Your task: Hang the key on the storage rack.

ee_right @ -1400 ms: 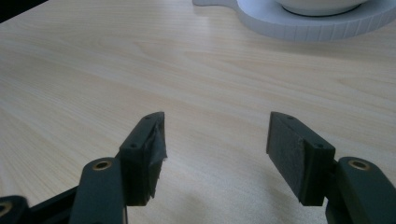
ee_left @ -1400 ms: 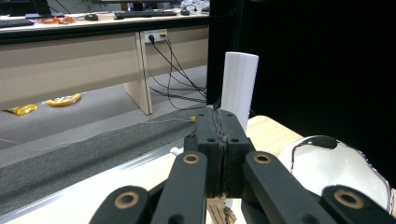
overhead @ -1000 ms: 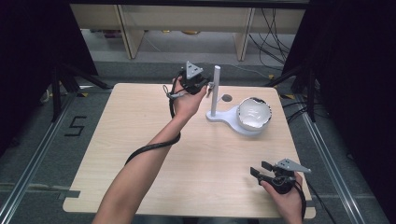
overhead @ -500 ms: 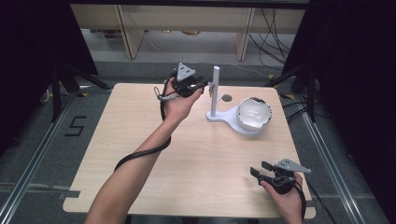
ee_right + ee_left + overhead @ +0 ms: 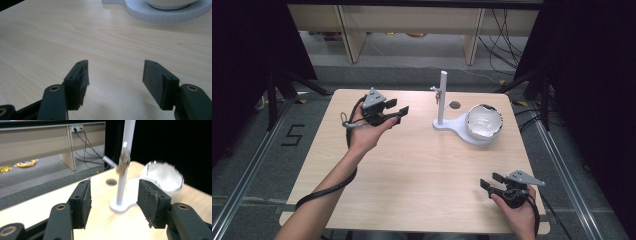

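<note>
Stand (image 5: 442, 102) right of left tool (image 5: 398, 111), apart

I see the white stand (image 5: 447, 123) at about one o'clock on the table: a flat white base with a slim upright post (image 5: 442, 95) rising from its left end. A small metallic piece (image 5: 123, 165) hangs on a short peg high on that post, blurred in my left gripper view. A white bowl (image 5: 484, 121) with a dark rim sits upright on the base's round right end.
</note>
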